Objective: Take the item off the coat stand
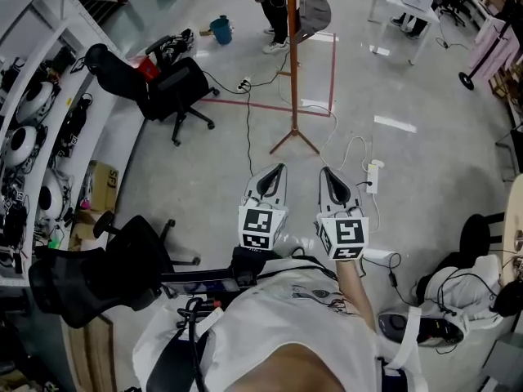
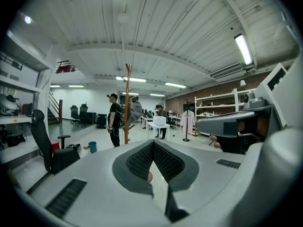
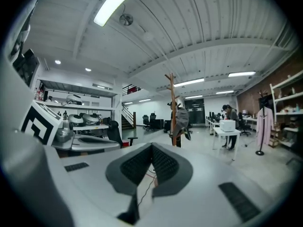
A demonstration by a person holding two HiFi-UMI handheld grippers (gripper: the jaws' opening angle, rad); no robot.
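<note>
Right now it's the approach: left tongs [image 1: 278, 172] and right tongs [image 1: 327, 174] both pinched together, empty, well short of the coat stand [image 3: 171, 109] where the grey garment [image 3: 182, 118] hangs, so next comes closing in and opening up.

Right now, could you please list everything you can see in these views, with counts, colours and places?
coat stand: one, brown wood, on the floor straight ahead
garment: one, grey, hanging on the coat stand
office chairs: two, black, left of the stand
bucket: one, blue, on the floor beyond the farther chair
power strip: one, white, on the floor right of the stand's base
table: one, white, far right
bystanders: two, dark clothes, one beside the stand, one at the table
left gripper: one, grey, fingers shut, empty
right gripper: one, grey, fingers shut, empty
</note>
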